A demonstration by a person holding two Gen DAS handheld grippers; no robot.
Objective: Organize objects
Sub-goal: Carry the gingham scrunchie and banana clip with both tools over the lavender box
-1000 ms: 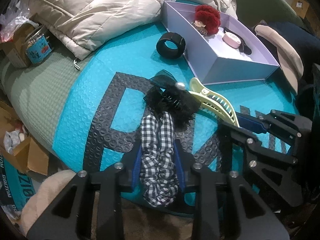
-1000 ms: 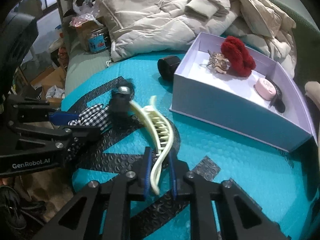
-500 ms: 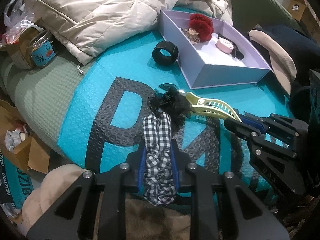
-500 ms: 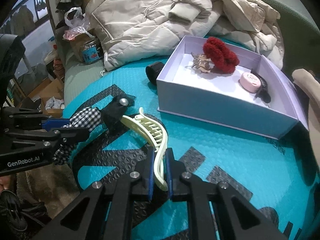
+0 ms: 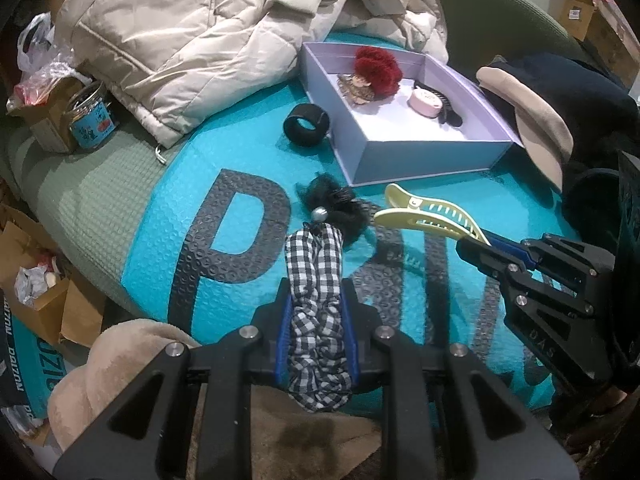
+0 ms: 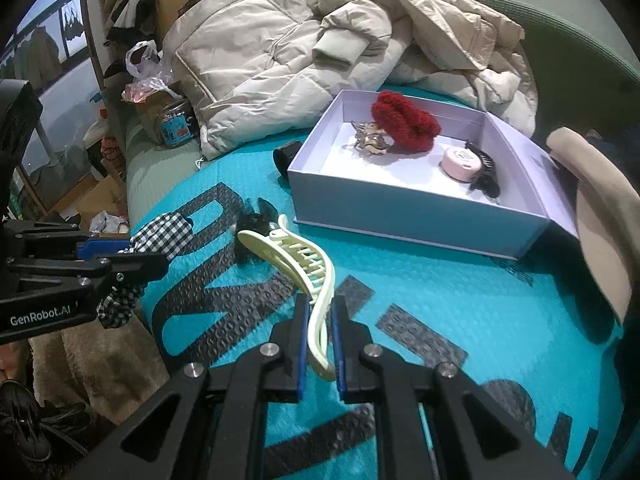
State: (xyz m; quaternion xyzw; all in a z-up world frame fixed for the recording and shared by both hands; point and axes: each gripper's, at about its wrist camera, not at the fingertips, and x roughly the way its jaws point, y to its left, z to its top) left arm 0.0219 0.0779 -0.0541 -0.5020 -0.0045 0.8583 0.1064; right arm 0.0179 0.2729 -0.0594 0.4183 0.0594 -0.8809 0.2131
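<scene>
1. Our left gripper point(image 5: 316, 344) is clamped on the checked scrunchie point(image 5: 318, 292), gripped near its near end so the black clip point(image 5: 336, 204) at its far end hangs free of the teal mat point(image 5: 172, 216).
2. Our right gripper point(image 6: 320, 340) is clamped on the cream claw clip point(image 6: 298, 258) by its near tail (teeth clear of the pads).
3. Both pieces run lengthwise away from us, pointing toward the lilac box point(image 6: 400, 212) at far right, probably their destination.

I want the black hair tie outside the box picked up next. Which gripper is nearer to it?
Left. The left gripper sits almost straight below the black hair tie; the right gripper is farther off, down to its right.
</scene>
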